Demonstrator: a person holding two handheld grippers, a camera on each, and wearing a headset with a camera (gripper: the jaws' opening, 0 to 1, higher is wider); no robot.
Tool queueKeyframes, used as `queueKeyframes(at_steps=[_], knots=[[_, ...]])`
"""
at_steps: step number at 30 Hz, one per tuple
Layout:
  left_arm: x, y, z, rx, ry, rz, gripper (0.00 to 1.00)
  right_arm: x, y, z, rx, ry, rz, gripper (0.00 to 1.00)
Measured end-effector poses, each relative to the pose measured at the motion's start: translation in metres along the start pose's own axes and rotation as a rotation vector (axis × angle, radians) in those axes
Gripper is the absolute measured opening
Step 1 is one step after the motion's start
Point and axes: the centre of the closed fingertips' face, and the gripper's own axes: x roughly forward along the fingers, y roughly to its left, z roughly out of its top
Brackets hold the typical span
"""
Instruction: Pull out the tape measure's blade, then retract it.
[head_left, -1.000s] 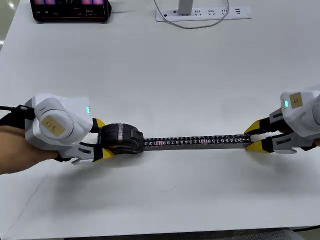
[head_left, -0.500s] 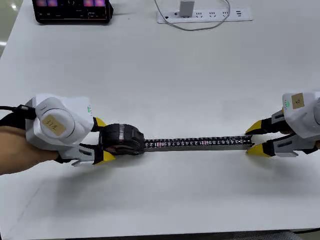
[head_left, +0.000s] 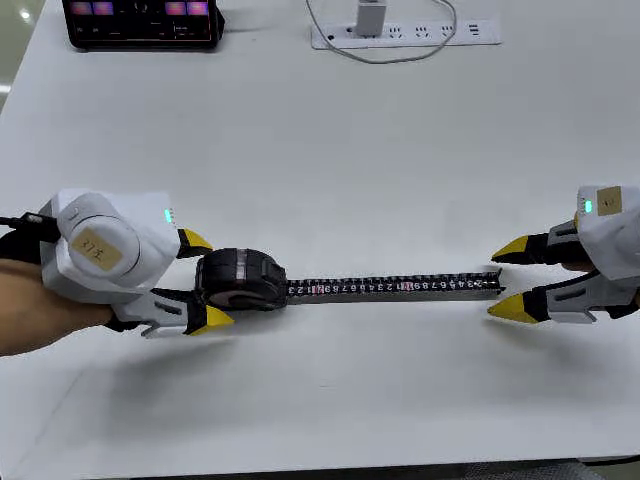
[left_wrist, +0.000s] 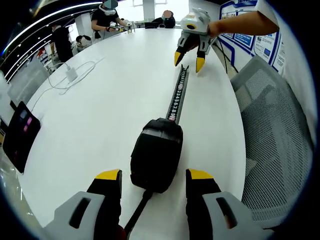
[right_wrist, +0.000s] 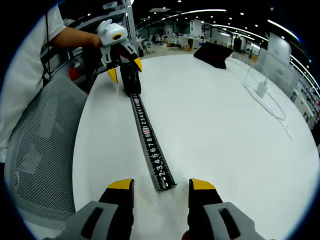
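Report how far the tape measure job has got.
Done: the blade lies pulled out along the table. In hand: nothing gripped; the right gripper stands open at the blade's tip, the left gripper open around the case. Left: retracting the blade.

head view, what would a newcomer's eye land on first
The black tape measure lies low on the white table, its numbered blade pulled out flat toward the right. The left tool brackets the tape measure with open jaws, and the right tool stands open at the blade's free end, not gripping it.
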Motion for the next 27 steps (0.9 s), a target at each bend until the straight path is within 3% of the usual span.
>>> queueKeyframes(at_steps=[8, 13, 19, 23, 27], knots=[[-0.003, 0.001, 0.001, -0.018, -0.013, 0.010, 0.51, -0.004, -0.001, 0.002, -0.006, -0.006, -0.021, 0.42], [-0.008, 0.001, 0.006, -0.037, -0.043, 0.026, 0.52, -0.010, -0.001, 0.010, 0.021, -0.043, -0.045, 0.44], [-0.017, 0.003, 0.005, -0.083, -0.078, 0.079, 0.56, -0.017, -0.001, 0.012, 0.067, -0.075, -0.090, 0.54], [-0.022, 0.003, 0.001, -0.133, -0.098, 0.096, 0.58, -0.021, 0.001, 0.014, 0.095, -0.092, -0.121, 0.66], [-0.028, 0.002, -0.003, -0.165, -0.115, 0.117, 0.62, -0.024, 0.005, 0.014, 0.116, -0.103, -0.139, 0.70]])
